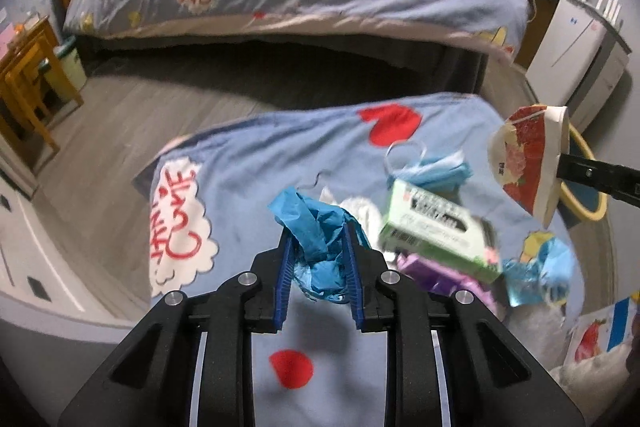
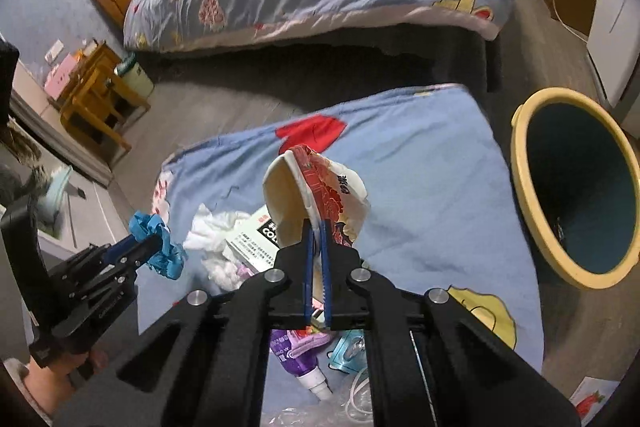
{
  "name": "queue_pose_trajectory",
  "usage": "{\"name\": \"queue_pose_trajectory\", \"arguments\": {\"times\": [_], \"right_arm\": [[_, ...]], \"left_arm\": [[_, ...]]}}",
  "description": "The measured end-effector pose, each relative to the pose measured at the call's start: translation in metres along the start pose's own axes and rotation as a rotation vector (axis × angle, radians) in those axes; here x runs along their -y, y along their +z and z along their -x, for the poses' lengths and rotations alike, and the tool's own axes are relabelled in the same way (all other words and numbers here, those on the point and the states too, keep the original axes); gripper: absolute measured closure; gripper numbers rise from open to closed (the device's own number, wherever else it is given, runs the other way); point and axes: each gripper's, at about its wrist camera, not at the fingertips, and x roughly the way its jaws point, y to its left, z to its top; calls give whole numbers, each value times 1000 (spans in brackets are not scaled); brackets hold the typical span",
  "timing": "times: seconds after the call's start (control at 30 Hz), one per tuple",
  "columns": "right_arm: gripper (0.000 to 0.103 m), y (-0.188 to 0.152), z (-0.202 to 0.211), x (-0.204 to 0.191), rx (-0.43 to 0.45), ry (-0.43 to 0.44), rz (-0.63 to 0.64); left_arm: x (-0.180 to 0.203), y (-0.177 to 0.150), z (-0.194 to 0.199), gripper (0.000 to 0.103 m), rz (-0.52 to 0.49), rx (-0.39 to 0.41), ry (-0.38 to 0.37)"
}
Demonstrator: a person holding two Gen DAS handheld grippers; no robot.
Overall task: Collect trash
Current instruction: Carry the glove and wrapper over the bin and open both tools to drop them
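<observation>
Over quilt (image 1: 248, 195) | left tool (image 1: 318, 247) tilted down, gripping blue wad (image 1: 316, 227)

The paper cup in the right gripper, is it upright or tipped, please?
Tipped: the paper cup lies sideways, its mouth facing left, pinched by the right gripper.

Red handwritten-style letters reading "COME", with more words too tilted to read, are showing on a white cloud patch (image 1: 182, 223) printed on the blue blanket (image 1: 248, 163). A box (image 2: 256, 239) among the litter is showing white letters "CO" on a black band before the crushed cup (image 2: 316, 199) cuts them off. The cup's own print is staying too small to read.
</observation>
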Motion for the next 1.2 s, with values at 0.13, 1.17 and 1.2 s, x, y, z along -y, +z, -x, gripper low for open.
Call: {"name": "queue_pose_trajectory", "arguments": {"times": [0.13, 1.17, 1.2], "right_arm": [[100, 7, 15, 5, 43, 14, -12], [100, 63, 135, 143, 289, -45, -95], [100, 64, 135, 148, 289, -45, -104]], "left_arm": [[7, 6, 6, 78, -5, 31, -10], [117, 37, 9, 78, -159, 99, -98], [123, 39, 10, 78, -169, 104, -103]]}}
